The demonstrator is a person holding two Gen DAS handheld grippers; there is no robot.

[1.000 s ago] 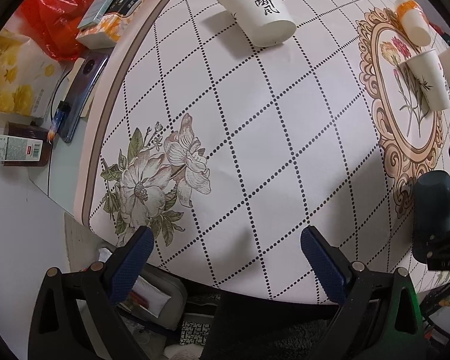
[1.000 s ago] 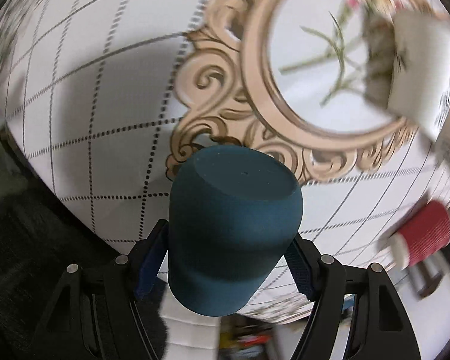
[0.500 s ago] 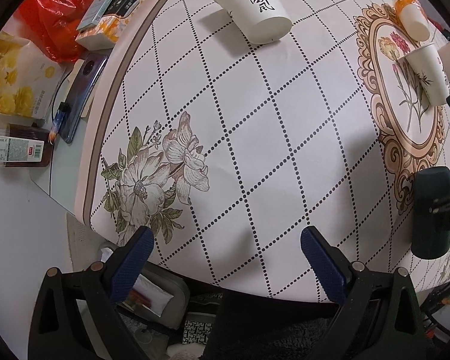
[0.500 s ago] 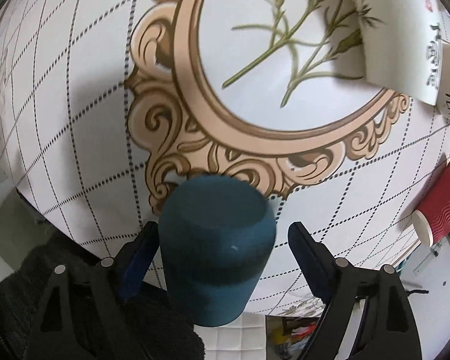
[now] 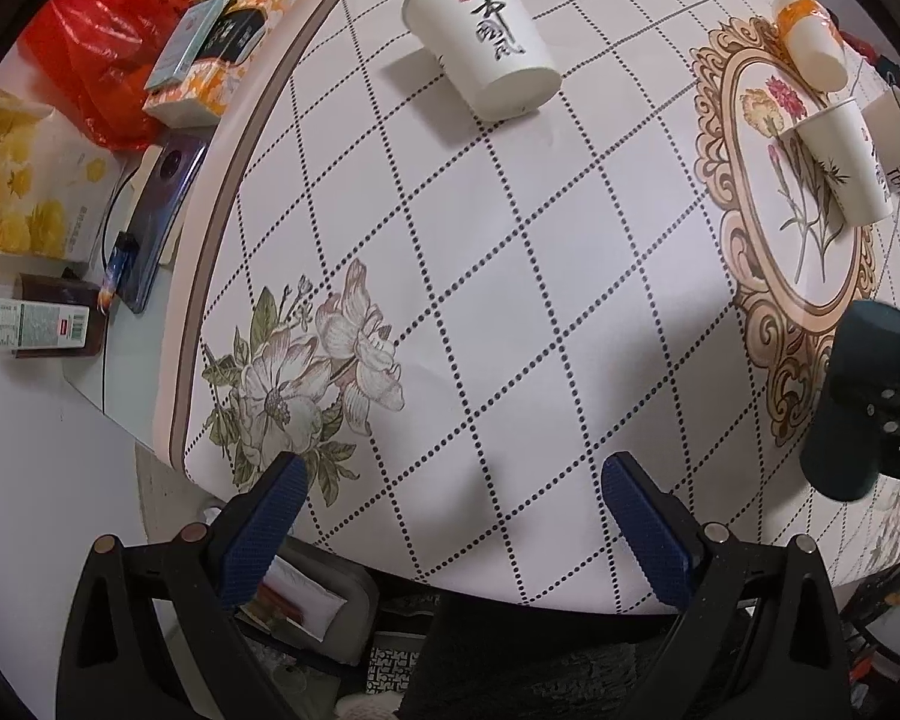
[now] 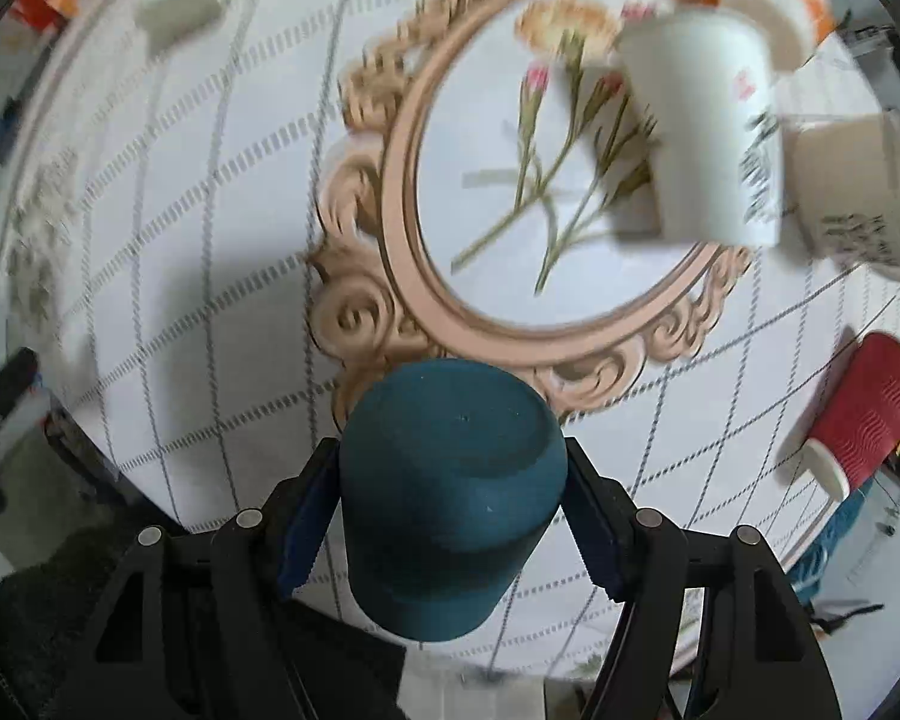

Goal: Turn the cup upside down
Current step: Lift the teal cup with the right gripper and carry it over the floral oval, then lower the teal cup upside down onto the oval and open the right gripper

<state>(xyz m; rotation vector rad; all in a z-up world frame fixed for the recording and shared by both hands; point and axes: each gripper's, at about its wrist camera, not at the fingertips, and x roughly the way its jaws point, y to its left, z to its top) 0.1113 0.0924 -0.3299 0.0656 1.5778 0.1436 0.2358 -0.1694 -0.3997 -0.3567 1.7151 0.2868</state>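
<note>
My right gripper [image 6: 447,516] is shut on a dark teal cup [image 6: 447,486], its closed base pointing forward, held above the near edge of the patterned tablecloth [image 6: 210,240]. The same teal cup [image 5: 858,402] shows at the right edge of the left wrist view, tilted in the right gripper's black fingers. My left gripper [image 5: 450,510] is open and empty above the table's near edge, close to the printed flower.
A white paper cup [image 5: 486,54] lies on its side at the far middle. Two white cups [image 6: 708,132] and an orange-rimmed one [image 6: 774,6] lie around the oval print, a red cup [image 6: 864,414] at the right. A phone [image 5: 156,210], bags and boxes lie off the cloth's left edge.
My right gripper has swung with the teal cup, so the view has shifted and blurred across the oval print. The left gripper has stayed nearly still.
</note>
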